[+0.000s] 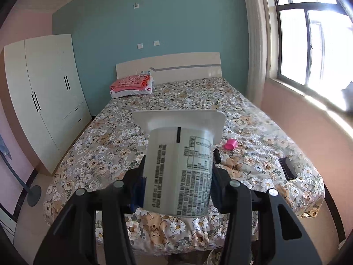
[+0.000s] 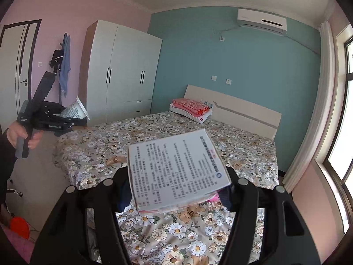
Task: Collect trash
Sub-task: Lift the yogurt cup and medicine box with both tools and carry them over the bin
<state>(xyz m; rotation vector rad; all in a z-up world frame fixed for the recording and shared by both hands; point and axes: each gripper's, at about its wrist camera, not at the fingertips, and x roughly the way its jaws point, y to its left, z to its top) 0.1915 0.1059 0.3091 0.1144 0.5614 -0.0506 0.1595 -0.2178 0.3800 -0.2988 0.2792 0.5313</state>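
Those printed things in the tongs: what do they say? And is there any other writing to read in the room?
"Genrobotics AI", or close to it: faint white letters on the left tongs body.
Cup: dense black print and a table, too blurred to read.
Flat box: rows of Chinese-looking print and a round blue logo, too small to read.
Air conditioner: small brand mark, unreadable.

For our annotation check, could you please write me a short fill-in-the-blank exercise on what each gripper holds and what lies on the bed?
1. The left gripper is shut on a white ____.
2. The right gripper is shut on a flat printed ____.
3. The small cup lying on the bed is ____ in colour.
4. The folded bedding lies near the ____.

Missing words: cup; box; pink; headboard
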